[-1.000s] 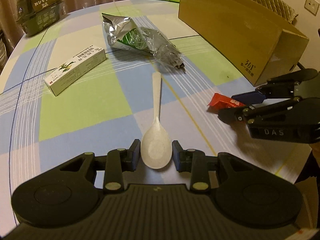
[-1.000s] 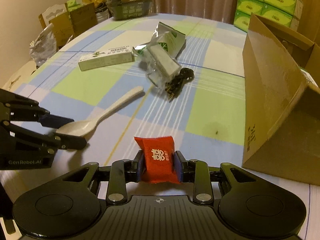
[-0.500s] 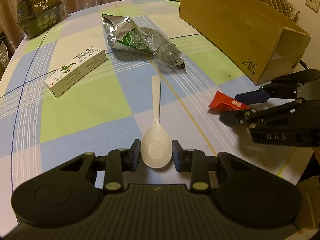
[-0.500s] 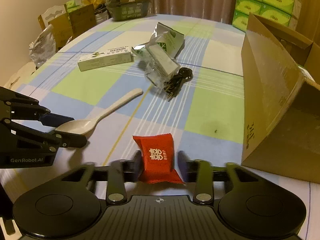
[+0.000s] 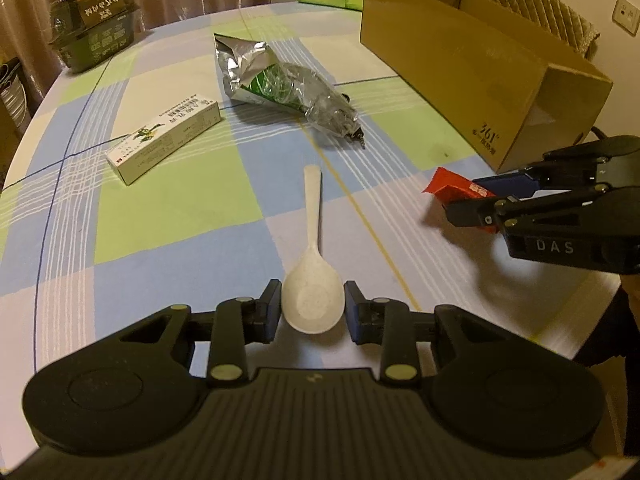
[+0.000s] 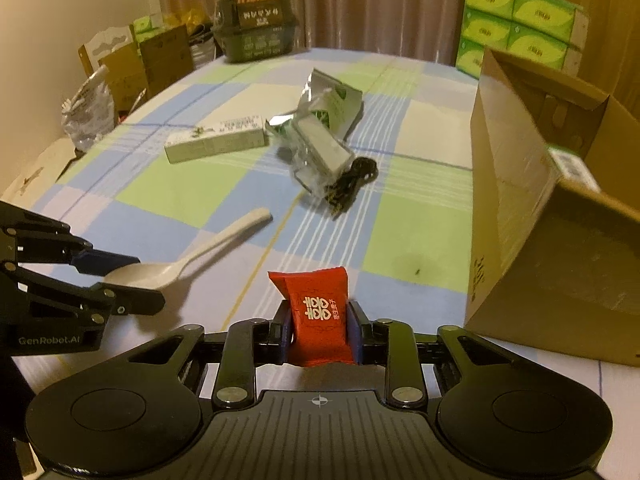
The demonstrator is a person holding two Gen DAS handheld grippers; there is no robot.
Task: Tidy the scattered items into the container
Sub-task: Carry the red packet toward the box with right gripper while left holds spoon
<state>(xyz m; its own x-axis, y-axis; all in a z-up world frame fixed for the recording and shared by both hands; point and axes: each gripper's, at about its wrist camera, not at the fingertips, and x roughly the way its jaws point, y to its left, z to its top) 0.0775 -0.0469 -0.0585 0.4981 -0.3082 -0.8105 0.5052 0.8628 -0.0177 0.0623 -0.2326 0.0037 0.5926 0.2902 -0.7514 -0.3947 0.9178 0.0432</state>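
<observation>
My left gripper (image 5: pixel 312 309) is shut on the bowl of a white spoon (image 5: pixel 313 264), whose handle points away over the checked tablecloth; the spoon also shows in the right wrist view (image 6: pixel 188 256). My right gripper (image 6: pixel 320 330) is shut on a red packet (image 6: pixel 318 316) and holds it above the table; the packet also shows in the left wrist view (image 5: pixel 452 190). The open cardboard box (image 6: pixel 540 216) stands at the right, also in the left wrist view (image 5: pixel 480 76).
On the table lie a white and green carton (image 5: pixel 164 140), a crumpled silver and green foil bag (image 5: pixel 276 76) and a black cable (image 6: pixel 354 184). A dark box (image 5: pixel 96 20) sits at the far edge. Green tissue packs (image 6: pixel 520 28) are stacked behind the cardboard box.
Both grippers have risen a little with the spoon and the red packet. The right gripper has moved slightly toward the box.
</observation>
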